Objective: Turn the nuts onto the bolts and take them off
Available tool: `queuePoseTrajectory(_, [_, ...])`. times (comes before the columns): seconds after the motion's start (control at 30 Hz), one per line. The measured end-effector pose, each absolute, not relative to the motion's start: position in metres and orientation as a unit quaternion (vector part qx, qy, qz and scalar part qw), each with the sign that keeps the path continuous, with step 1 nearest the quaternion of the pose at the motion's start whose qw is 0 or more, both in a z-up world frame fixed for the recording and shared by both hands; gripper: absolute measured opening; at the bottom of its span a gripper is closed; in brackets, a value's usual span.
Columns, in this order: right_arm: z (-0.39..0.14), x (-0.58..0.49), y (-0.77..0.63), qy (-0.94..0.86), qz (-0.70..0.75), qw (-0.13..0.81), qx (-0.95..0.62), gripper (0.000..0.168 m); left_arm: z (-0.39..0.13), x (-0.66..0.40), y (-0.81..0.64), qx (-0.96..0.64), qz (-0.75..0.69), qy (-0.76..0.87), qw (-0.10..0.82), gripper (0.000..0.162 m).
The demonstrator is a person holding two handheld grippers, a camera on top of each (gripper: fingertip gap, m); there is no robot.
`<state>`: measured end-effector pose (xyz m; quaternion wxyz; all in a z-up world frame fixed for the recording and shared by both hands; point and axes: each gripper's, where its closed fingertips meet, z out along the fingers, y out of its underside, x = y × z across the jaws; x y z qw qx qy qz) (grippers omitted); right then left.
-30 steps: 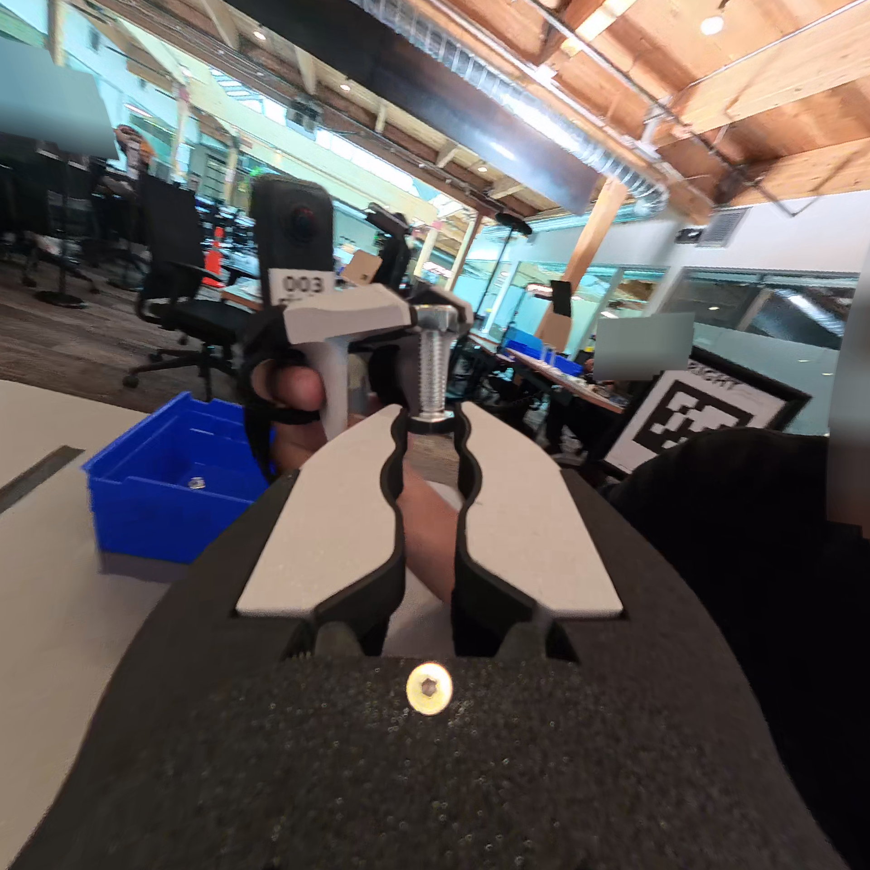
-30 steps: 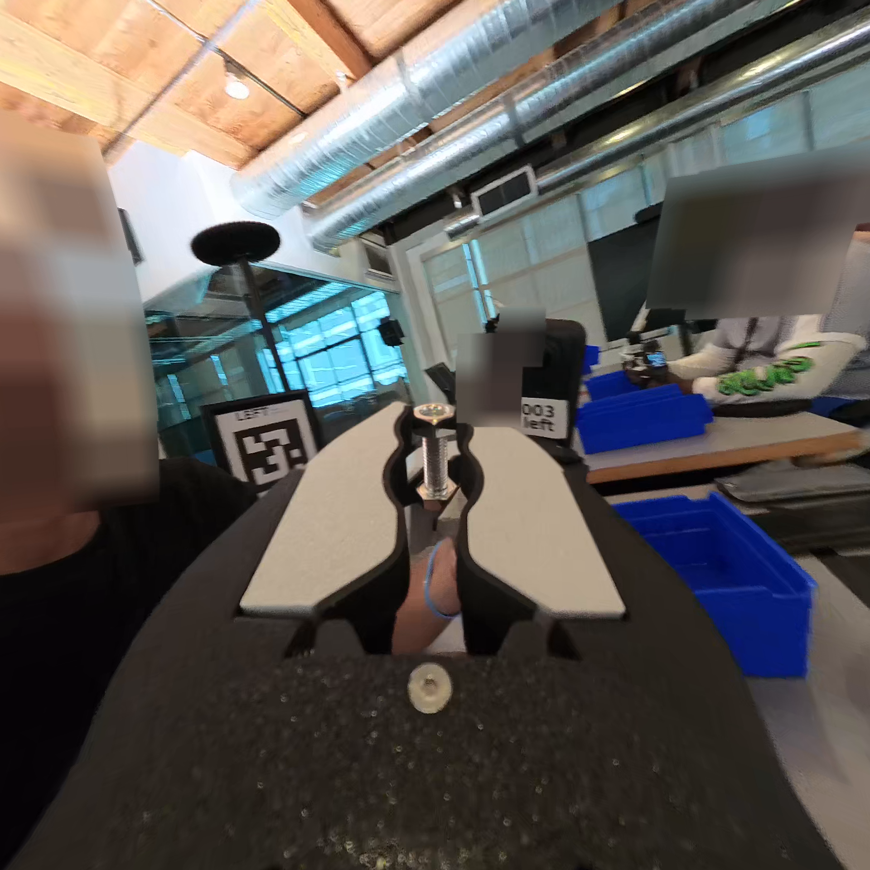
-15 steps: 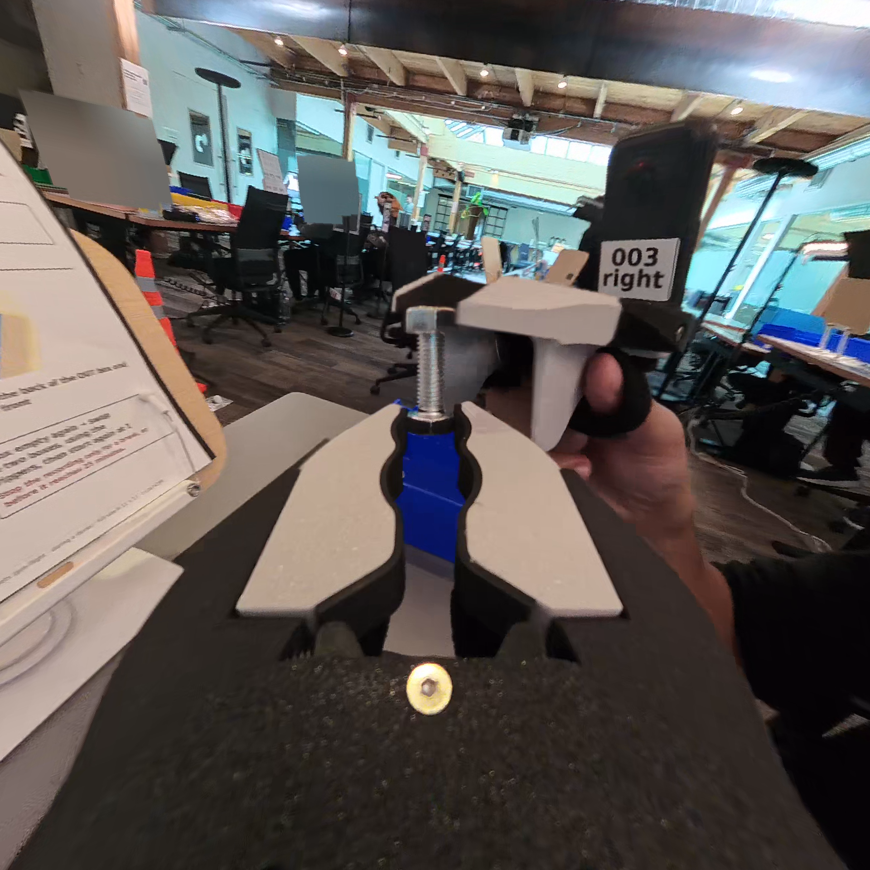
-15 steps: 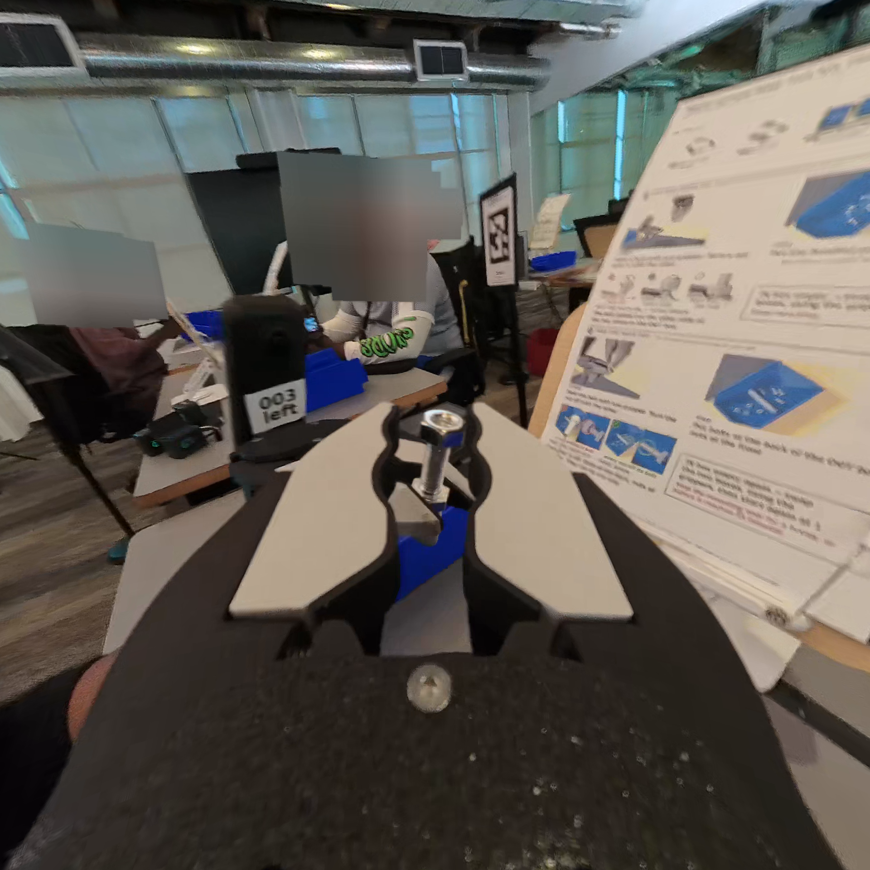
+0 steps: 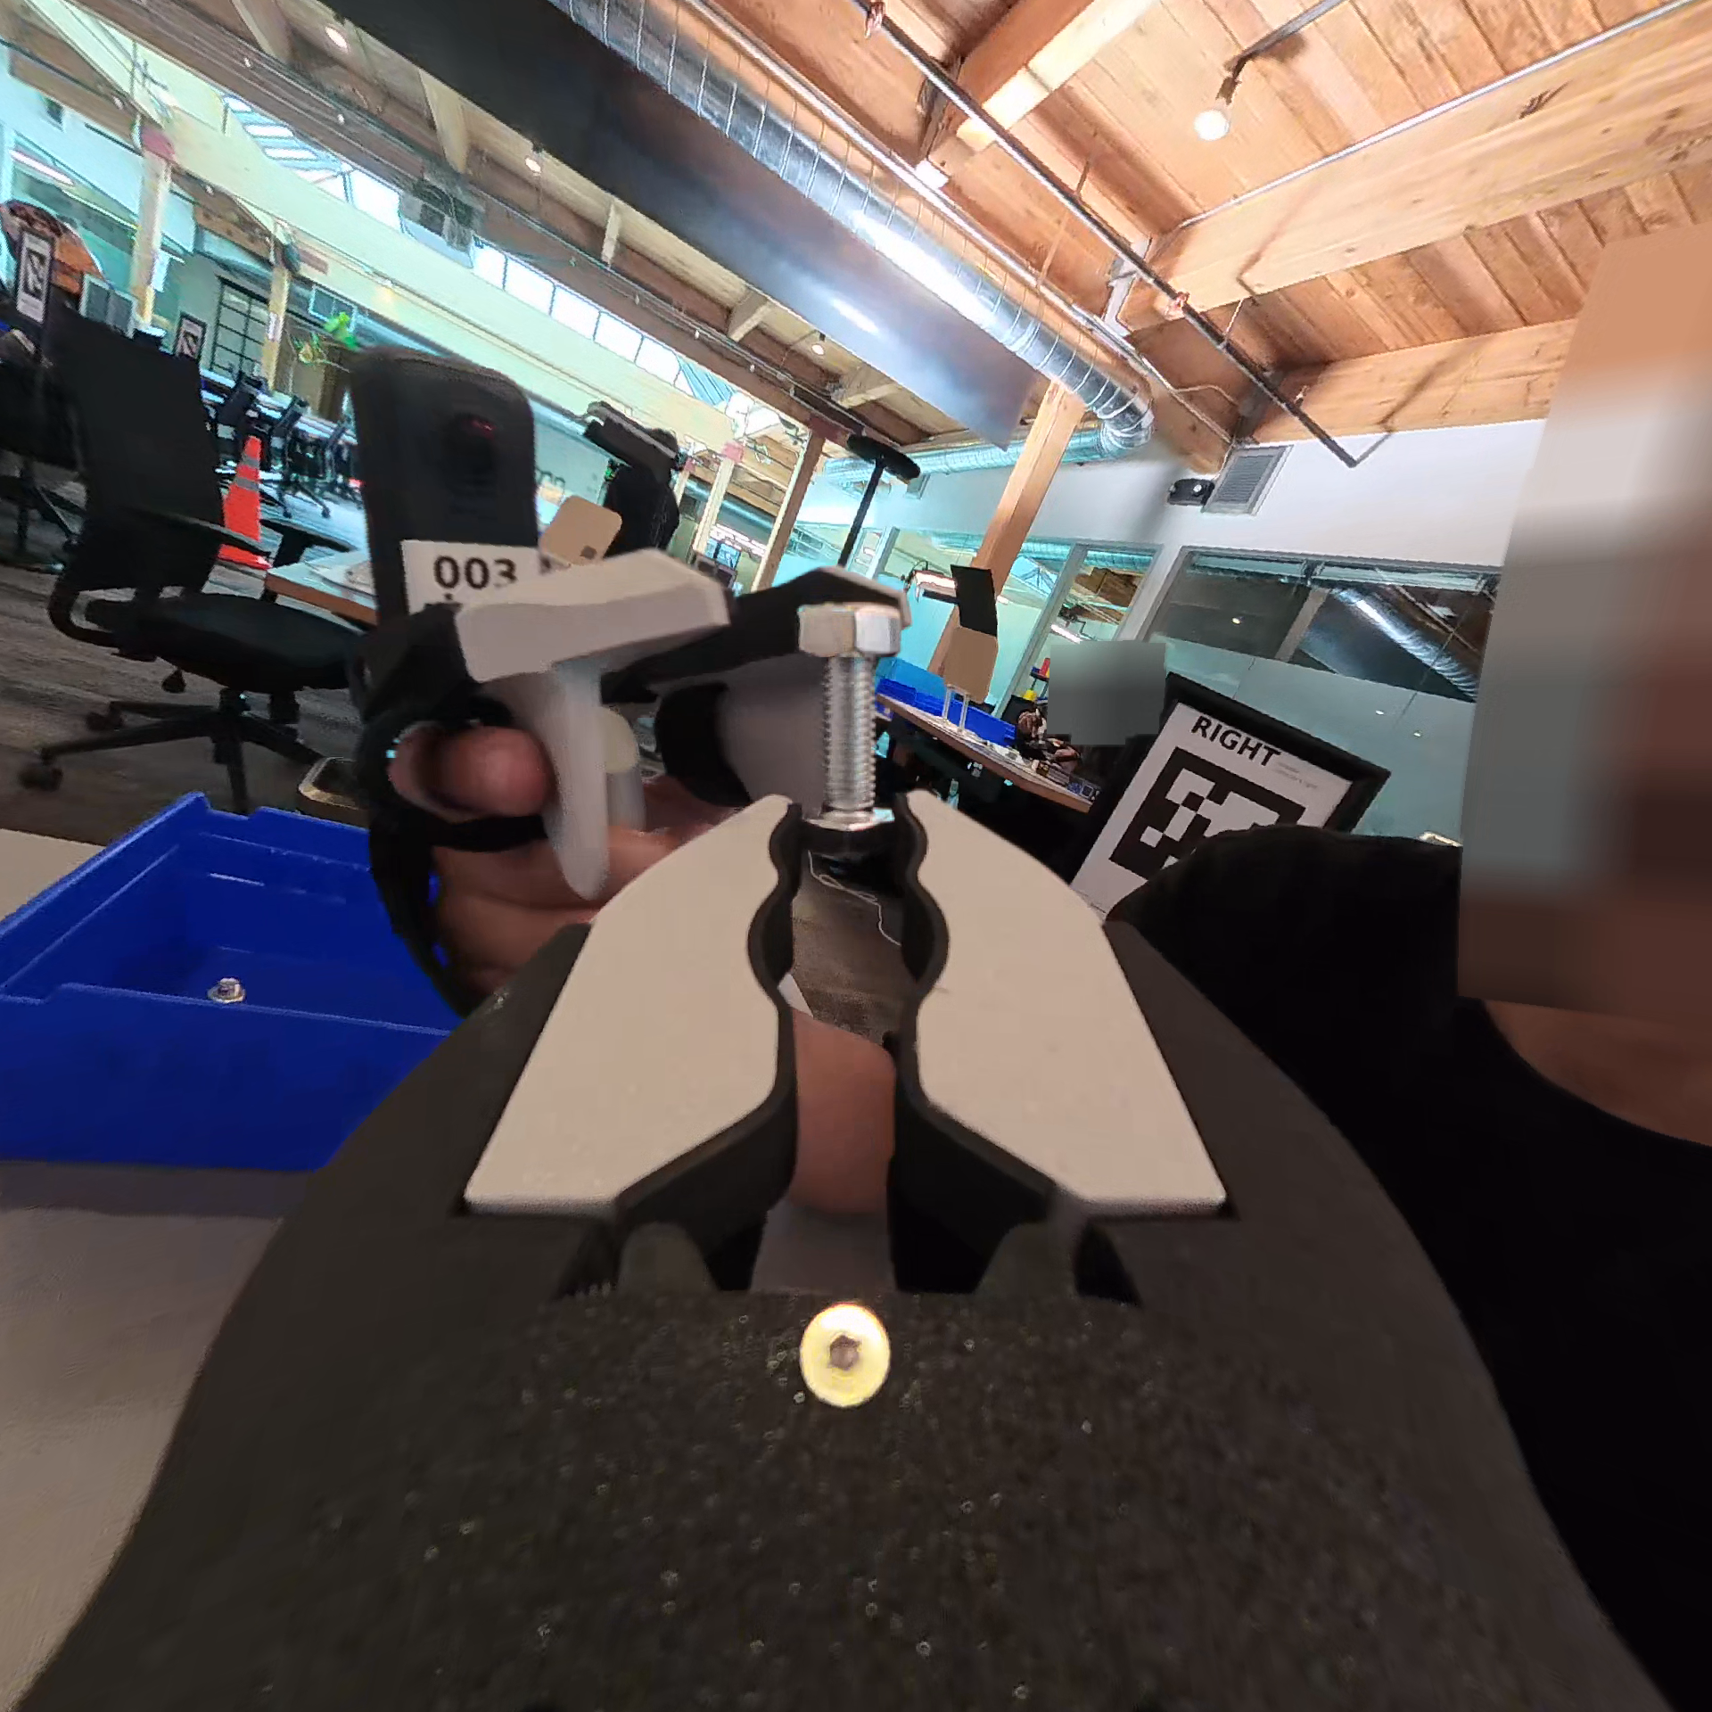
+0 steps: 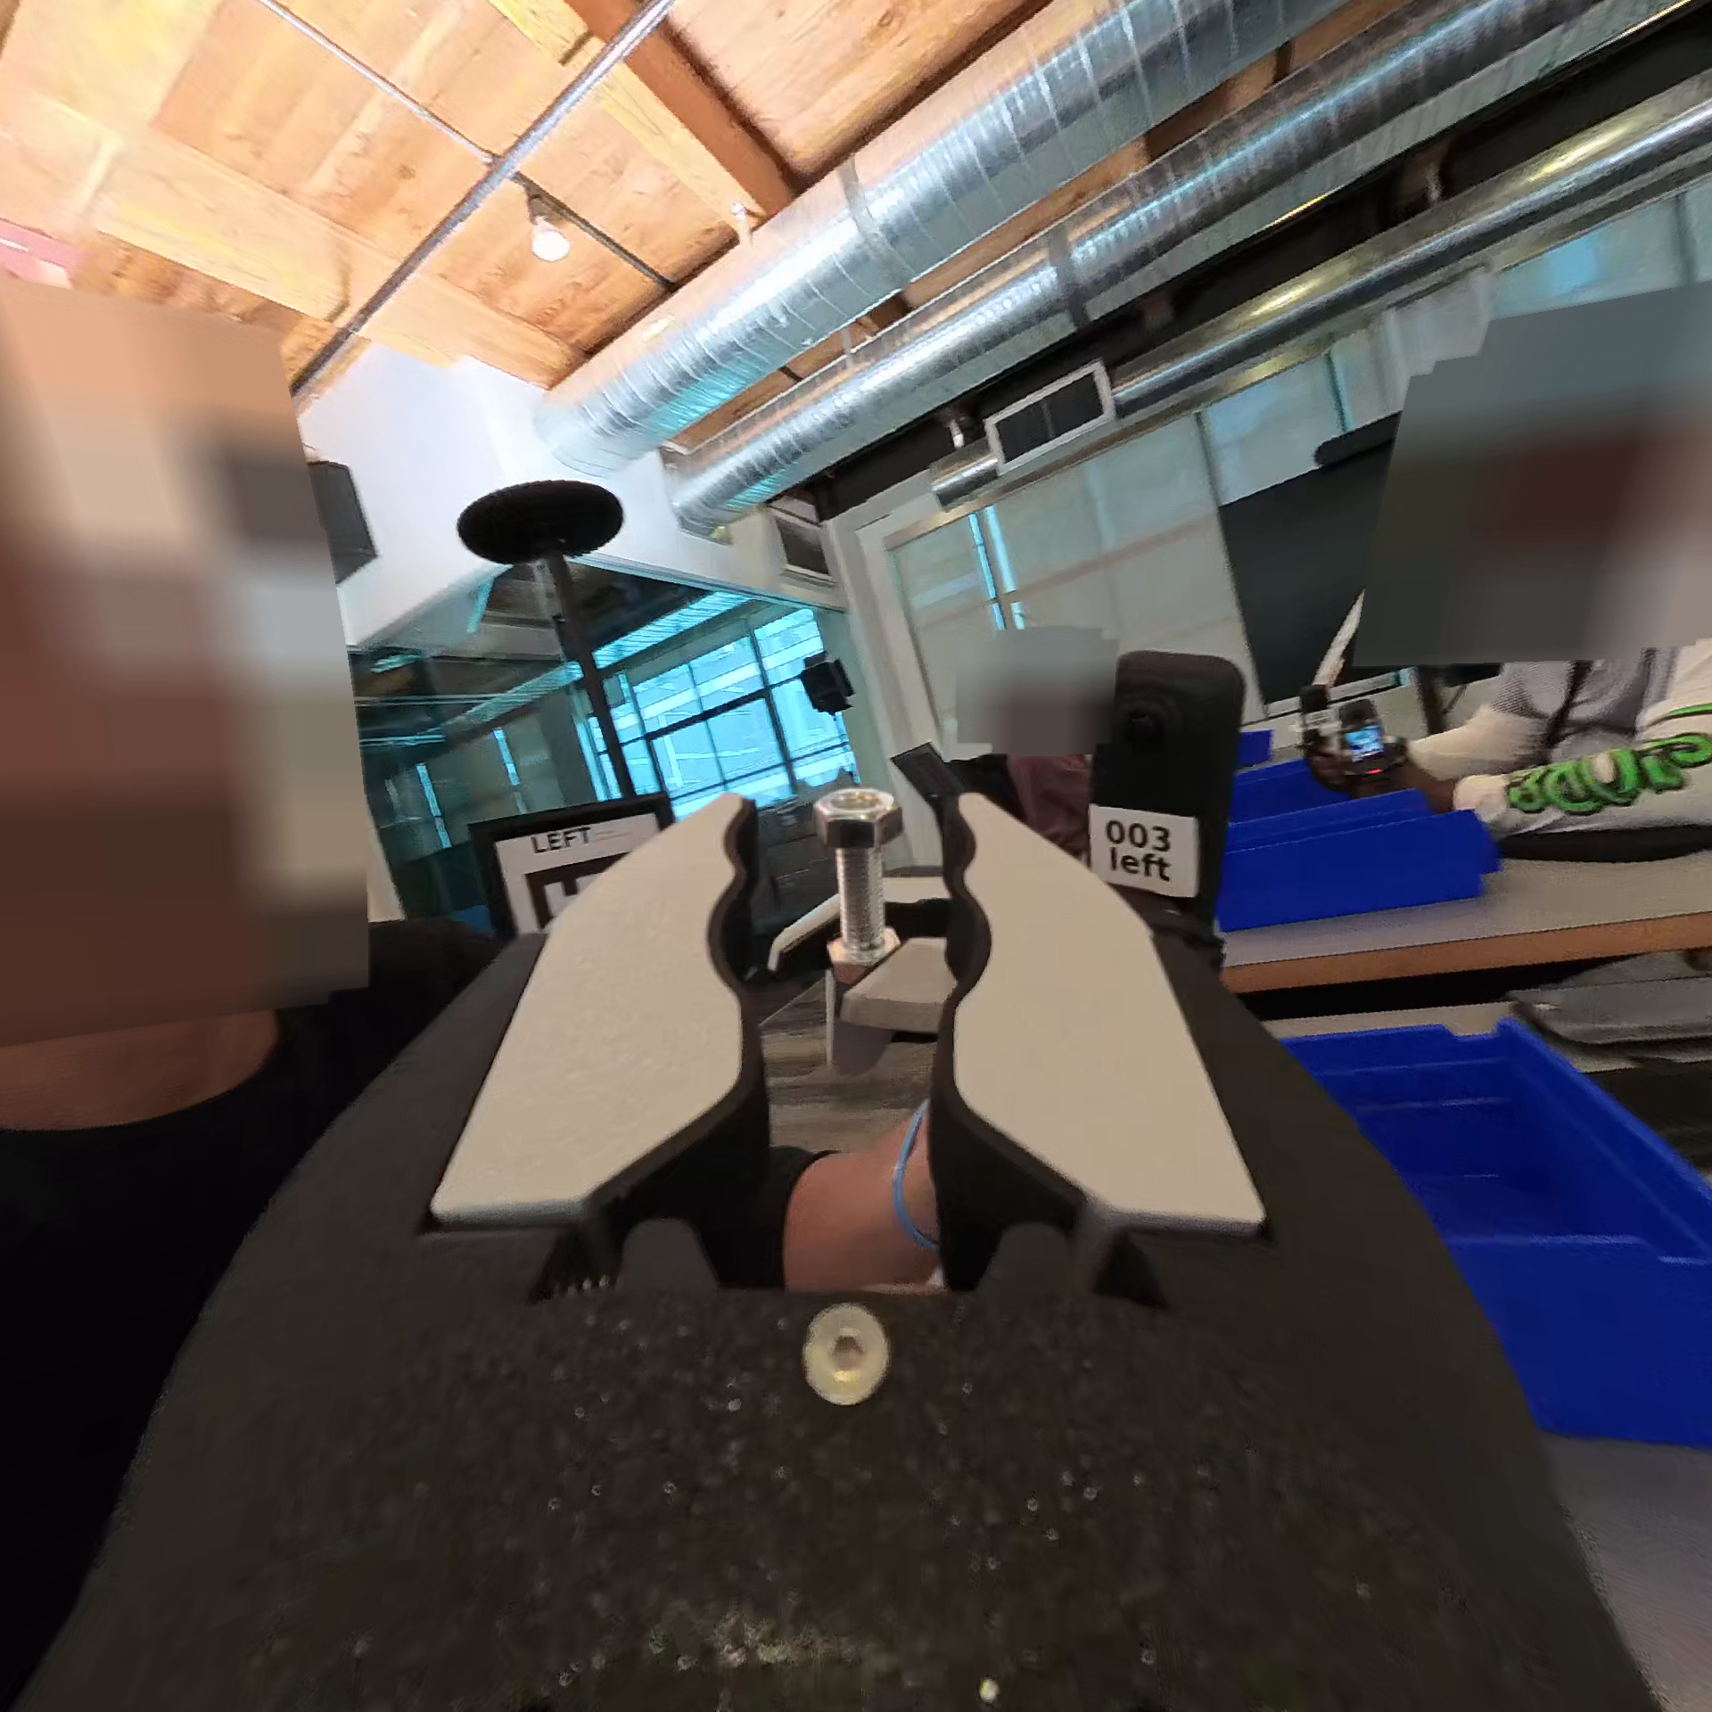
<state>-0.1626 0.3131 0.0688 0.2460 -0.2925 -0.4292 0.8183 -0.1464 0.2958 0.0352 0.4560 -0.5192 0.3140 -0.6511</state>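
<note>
The left tongs (image 5: 848, 820) pinch the nut (image 5: 845, 821) between their tips, the jaws drawn in close around it. The bolt (image 5: 849, 718) stands upright out of that nut, threaded shank rising to the hex head on top, held up in the air above the tabletop (image 5: 83, 1371).

The right tongs (image 6: 848, 824) are spread, their tips either side of the bolt head (image 6: 857, 820) with a clear gap on both sides, gripping nothing. In the right wrist view the nut (image 6: 862, 950) sits at the lower end of the shank, clamped in the grey tips of the left tongs. In the left wrist view the right tongs reach in from the left at head height, with a finger (image 5: 482, 769) curled through their trigger loop.

A blue bin (image 5: 139, 1065) rests on the tabletop to the left in the left wrist view, with one small nut (image 5: 225, 990) lying on its floor. Another blue bin (image 6: 1519, 1204) shows at the right of the right wrist view.
</note>
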Motion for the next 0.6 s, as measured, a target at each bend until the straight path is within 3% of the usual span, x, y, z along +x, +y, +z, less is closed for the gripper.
queuePoseTrajectory(0.13, [0.063,-0.164,0.307,-0.448,0.815,0.229,-0.286,0.019,0.031,-0.141,0.297,-0.527,-0.648,0.316,0.451,0.017])
queuePoseTrajectory(0.27, [0.061,-0.169,0.314,-0.444,0.799,0.250,-0.318,0.019,0.029,-0.143,0.305,-0.545,-0.625,0.306,0.468,0.018])
queuePoseTrajectory(0.6, [0.053,-0.199,0.353,-0.399,0.548,0.501,-0.538,0.019,0.017,-0.174,0.356,-0.651,-0.375,0.247,0.612,0.018])
